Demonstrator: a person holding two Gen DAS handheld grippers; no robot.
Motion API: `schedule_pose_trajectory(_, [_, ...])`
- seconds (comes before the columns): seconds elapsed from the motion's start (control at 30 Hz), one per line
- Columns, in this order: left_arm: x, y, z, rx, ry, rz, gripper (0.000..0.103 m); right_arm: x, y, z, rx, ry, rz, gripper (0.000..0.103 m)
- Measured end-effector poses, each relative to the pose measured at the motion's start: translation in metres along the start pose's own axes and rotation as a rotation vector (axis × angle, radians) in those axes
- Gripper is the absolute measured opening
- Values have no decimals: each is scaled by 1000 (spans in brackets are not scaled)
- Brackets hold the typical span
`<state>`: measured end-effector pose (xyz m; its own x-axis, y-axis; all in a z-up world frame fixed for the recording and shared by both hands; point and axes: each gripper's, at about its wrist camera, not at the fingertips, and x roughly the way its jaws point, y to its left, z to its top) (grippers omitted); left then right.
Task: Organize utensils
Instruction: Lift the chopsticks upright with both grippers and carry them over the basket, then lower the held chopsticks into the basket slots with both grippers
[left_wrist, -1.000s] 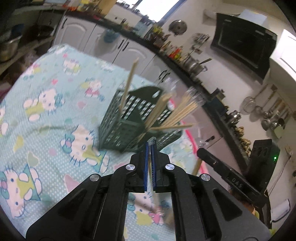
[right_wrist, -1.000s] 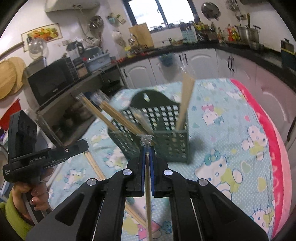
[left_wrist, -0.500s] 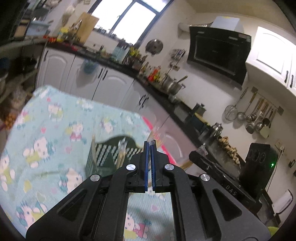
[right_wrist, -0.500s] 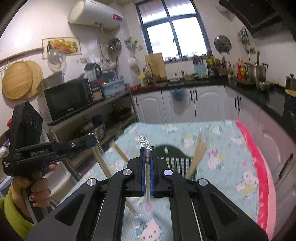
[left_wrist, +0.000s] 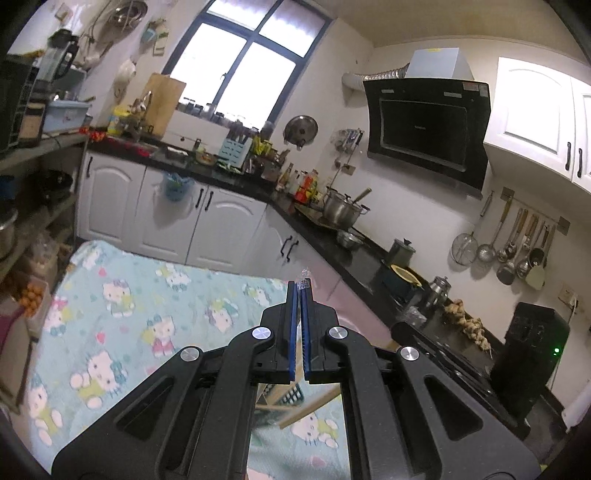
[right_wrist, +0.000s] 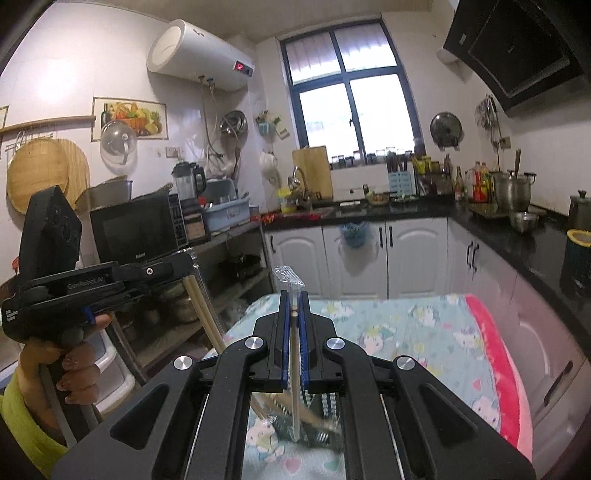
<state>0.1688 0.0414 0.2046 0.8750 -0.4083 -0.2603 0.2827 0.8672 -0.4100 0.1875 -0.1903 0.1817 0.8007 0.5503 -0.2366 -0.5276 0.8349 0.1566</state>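
Clear plastic is wrapping the chopsticks my right gripper is pinching; my left gripper is pinching another wrapped pair, above the green basket.

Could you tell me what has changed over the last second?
Both grippers have lifted away from the green basket, which has dropped from mid-view to beneath the fingers. Unchanged: left gripper and right gripper each stay shut on wrapped chopsticks.
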Motion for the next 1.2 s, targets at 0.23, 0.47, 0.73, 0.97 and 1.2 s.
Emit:
schedule_pose_trajectory(0.23, [7,-3,25,10,-48,24,0,11,-2,19,-17,-36,-25,5])
schedule_pose_trajectory(0.47, [21,4,44,5,-84,73,0,31,-1,25,-60,-61,-68,5])
schedule_pose_trajectory(0.73, [42,19,34,23,-106,135,0,64,-8,5,-49,-18,-73,5])
schedule_pose_trajectory(0.97, [69,43,4,12,-64,193,0,91,-12,-25,-39,36,-86,5])
schedule_pose_trajectory(1.2, [81,60,-15,-45,-20,168,0,105,-21,-42,-22,60,-101,5])
